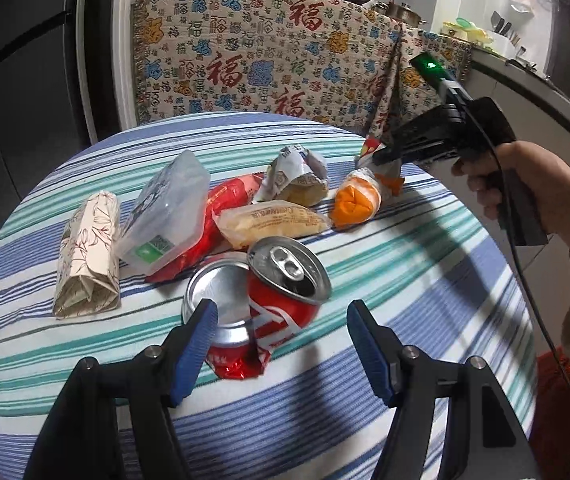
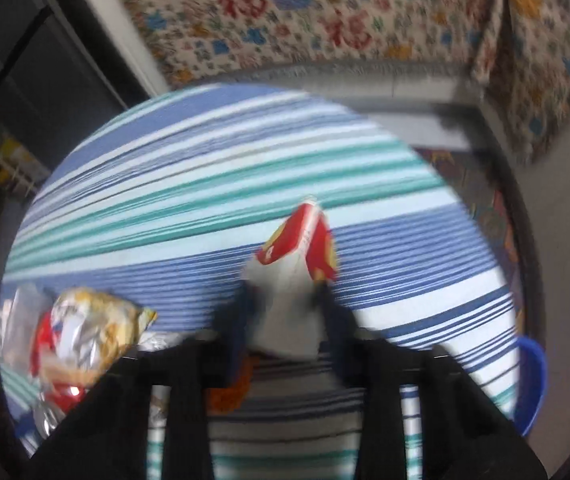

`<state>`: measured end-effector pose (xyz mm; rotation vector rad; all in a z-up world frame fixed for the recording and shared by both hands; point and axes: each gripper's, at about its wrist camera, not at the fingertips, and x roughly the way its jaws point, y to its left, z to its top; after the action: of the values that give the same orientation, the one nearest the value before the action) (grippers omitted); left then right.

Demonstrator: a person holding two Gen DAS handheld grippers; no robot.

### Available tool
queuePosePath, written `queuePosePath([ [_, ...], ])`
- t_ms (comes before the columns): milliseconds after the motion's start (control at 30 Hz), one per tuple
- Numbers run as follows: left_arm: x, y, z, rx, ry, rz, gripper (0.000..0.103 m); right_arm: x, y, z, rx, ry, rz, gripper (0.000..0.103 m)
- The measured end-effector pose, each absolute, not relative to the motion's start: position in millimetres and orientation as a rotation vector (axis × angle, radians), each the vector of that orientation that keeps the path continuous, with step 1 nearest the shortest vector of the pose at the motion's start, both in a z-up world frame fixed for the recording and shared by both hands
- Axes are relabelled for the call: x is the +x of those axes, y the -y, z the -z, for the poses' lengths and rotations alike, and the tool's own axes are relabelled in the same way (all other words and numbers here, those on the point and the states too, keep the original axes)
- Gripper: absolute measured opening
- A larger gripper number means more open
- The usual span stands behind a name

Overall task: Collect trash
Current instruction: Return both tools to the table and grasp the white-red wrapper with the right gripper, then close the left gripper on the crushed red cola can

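A crushed red can (image 1: 269, 300) lies on the striped tablecloth (image 1: 405, 280), right in front of my left gripper (image 1: 281, 354). That gripper is open, and its blue pads (image 1: 195, 350) stand on either side of the can's near end without squeezing it. Further back at the right, a person's hand holds my right gripper (image 1: 381, 156), which is shut on a red and white wrapper (image 1: 389, 172). The blurred right wrist view shows this wrapper (image 2: 297, 248) sticking up from between the fingers of the right gripper (image 2: 283, 304). An orange ball-like wrapper (image 1: 355, 202) lies just below it.
Behind the can lie a floral paper roll (image 1: 89, 256), a clear plastic pack (image 1: 165, 216), a red bag (image 1: 225, 200), a yellowish packet (image 1: 273, 220) and a crumpled wrapper (image 1: 299, 178). A blue bin (image 2: 531, 384) stands off the table's right edge. A patterned cloth (image 1: 265, 60) hangs behind.
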<state>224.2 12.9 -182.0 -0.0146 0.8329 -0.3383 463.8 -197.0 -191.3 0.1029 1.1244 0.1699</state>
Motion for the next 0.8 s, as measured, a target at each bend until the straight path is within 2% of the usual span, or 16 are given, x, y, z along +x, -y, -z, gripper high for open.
queuePosePath([
  [167, 218.6, -8.4, 181.3, 0.004, -0.835, 0.388, 0.069, 435.8, 220.0, 190.8, 0.043, -1.101, -0.239, 0.015],
  [400, 223.7, 12.0, 185.4, 0.116, -0.816, 0.365, 0.069, 354.1, 249.1, 168.6, 0.06, -1.042, -0.325, 0.015],
  [600, 239.6, 12.6, 190.3, 0.11, -0.807, 0.254, 0.069, 300.1, 238.3, 184.9, -0.019, -1.055, -0.344, 0.016],
  [633, 240.7, 13.2, 189.8, 0.105, -0.805, 0.253, 0.066, 296.6, 235.1, 185.3, -0.041, -1.047, -0.349, 0.017],
  [667, 241.3, 13.3, 189.2, 0.096, -0.803, 0.255, 0.059, 294.2, 232.6, 183.9, -0.073, -1.034, -0.34, 0.017],
  [767, 241.8, 13.5, 186.2, 0.067, -0.794, 0.251, 0.027, 291.0, 238.5, 181.6, -0.049, -1.02, -0.356, 0.017],
  [800, 240.7, 12.8, 183.3, 0.042, -0.789, 0.262, 0.023, 291.1, 239.4, 180.7, -0.047, -1.018, -0.362, 0.017],
])
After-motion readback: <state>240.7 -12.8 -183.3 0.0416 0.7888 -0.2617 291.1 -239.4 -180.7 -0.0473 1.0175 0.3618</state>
